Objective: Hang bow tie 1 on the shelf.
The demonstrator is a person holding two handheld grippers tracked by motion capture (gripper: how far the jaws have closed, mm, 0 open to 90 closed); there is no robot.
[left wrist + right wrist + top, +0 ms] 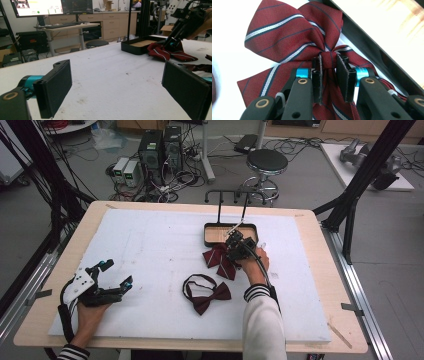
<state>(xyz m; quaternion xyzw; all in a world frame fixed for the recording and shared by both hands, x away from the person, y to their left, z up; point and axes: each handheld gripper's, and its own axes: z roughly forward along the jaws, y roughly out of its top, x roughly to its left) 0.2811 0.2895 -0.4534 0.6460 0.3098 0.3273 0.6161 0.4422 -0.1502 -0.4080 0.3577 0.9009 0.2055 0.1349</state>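
Note:
A dark red striped bow tie [217, 259] lies on the white mat just in front of a black tray [206, 232]. My right gripper [232, 247] points down at it. In the right gripper view the two pads press either side of the bow's centre knot [329, 58], with the striped wings [287, 32] spread flat above. A plain dark red bow tie [210, 297] with a looped strap lies nearer the front edge. My left gripper [118, 272] rests at the front left of the mat, its jaws wide apart [117, 87] with nothing between them.
A black hanger rack [235, 195] rises behind the tray, whose wooden floor looks bare. The tray's wall [372, 50] runs close beside the striped bow. A stool [266, 162] and computer cases stand on the floor beyond the table. White mat [150, 245] covers most of the tabletop.

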